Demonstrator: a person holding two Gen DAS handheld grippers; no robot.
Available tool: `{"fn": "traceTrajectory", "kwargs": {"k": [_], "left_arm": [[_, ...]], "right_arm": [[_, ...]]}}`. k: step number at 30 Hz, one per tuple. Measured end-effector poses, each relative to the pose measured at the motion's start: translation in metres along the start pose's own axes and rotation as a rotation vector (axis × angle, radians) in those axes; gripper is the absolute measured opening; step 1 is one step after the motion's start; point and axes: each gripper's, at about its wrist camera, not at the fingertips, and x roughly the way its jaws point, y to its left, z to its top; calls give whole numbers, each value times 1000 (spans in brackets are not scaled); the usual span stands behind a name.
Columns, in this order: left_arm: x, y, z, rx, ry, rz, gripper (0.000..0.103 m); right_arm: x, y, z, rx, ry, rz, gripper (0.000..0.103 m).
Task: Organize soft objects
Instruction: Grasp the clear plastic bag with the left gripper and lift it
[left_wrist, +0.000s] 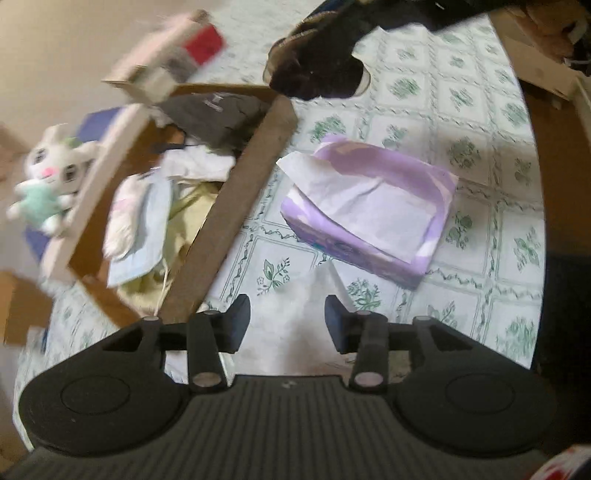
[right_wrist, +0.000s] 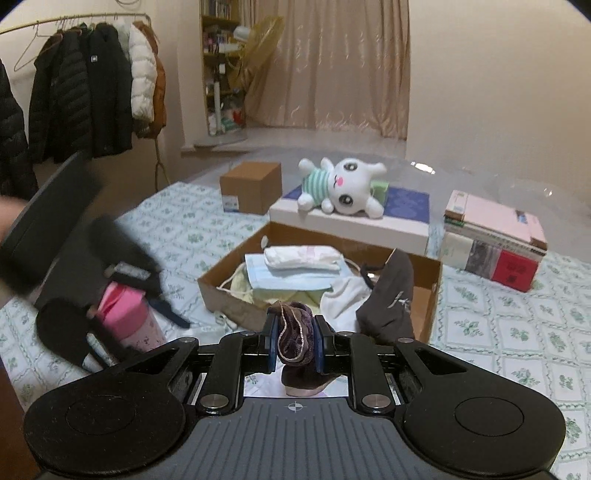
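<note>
Right gripper (right_wrist: 295, 341) fingers clamped on the dark purple cloth (right_wrist: 295, 332), hanging just in front of the cardboard box's (right_wrist: 236, 291) near wall. Drop point lies straight ahead. Left gripper (left_wrist: 287, 323) fingers apart, empty, over the worktop beside the purple tissue pack (left_wrist: 369, 206).

Masks (right_wrist: 295, 271) and cloths in the cardboard box (right_wrist: 236, 291); plush rabbit (right_wrist: 341, 186) on the flat box (right_wrist: 351, 221) behind it.
</note>
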Motion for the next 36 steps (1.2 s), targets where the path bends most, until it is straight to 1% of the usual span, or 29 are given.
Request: {"fn": "traceTrajectory", "kwargs": {"k": [4, 9, 13, 15, 16, 19, 23, 25, 26, 27, 31, 36], "left_arm": [[3, -49, -27, -85, -46, 127, 45], [17, -100, -44, -143, -98, 282, 45], [40, -116, -51, -209, -86, 370, 45], [53, -117, -51, -220, -80, 423, 45], [57, -117, -50, -215, -83, 438, 45], [71, -117, -47, -207, -82, 467, 45], [84, -114, -43, -204, -66, 501, 38], [86, -112, -42, -208, -54, 494, 23], [87, -110, -41, -211, -43, 485, 12], [84, -109, -41, -215, -46, 478, 9], [63, -108, -41, -218, -79, 482, 6], [19, -97, -39, -295, -154, 443, 5]], "right_arm": [[-15, 13, -10, 13, -18, 6, 19], [-21, 27, -27, 30, -15, 18, 19], [-23, 28, -40, 70, -17, 27, 19], [-21, 26, -44, 83, -10, 28, 19], [-20, 24, -46, 84, -5, 27, 19], [-17, 22, -51, 82, 7, 22, 19], [-12, 19, -53, 81, 17, 18, 19], [-11, 19, -54, 79, 17, 16, 19], [-11, 19, -54, 78, 15, 14, 19], [-12, 19, -53, 76, 15, 12, 19], [-15, 20, -50, 68, 6, 3, 19], [-30, 24, -42, 63, -19, 0, 19]]}}
